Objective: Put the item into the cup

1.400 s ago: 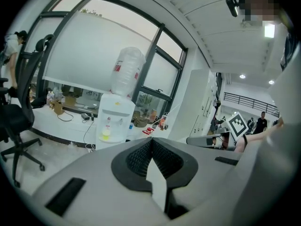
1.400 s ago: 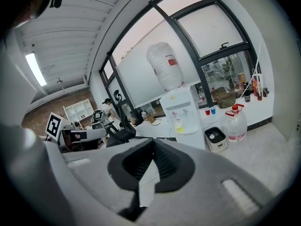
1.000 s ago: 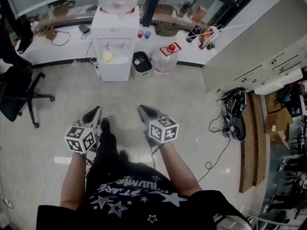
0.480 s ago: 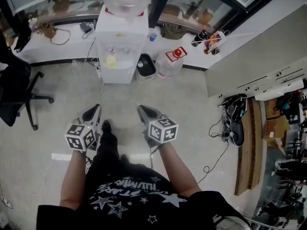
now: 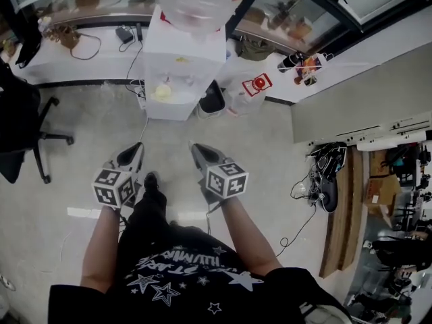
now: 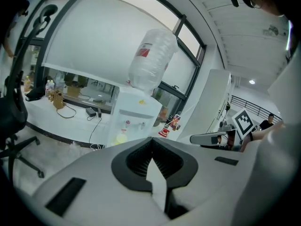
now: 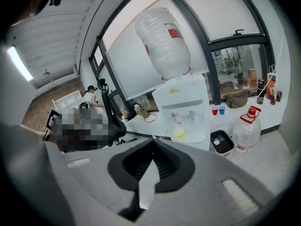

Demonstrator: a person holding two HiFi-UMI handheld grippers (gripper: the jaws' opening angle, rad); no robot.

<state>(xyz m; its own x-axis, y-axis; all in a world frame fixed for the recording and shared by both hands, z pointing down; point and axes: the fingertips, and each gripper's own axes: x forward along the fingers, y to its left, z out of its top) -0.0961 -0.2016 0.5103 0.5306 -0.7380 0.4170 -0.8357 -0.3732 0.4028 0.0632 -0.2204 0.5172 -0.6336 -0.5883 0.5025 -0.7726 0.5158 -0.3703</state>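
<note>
Clear plastic water bottle (image 5: 199,2), glossy floor (image 5: 81,130)

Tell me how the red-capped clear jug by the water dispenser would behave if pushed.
The jug looks squat and broad-based, so it would probably slide, not tip. Its thin clear plastic likely flexes. Fill level, hence weight, can't be told.
</note>
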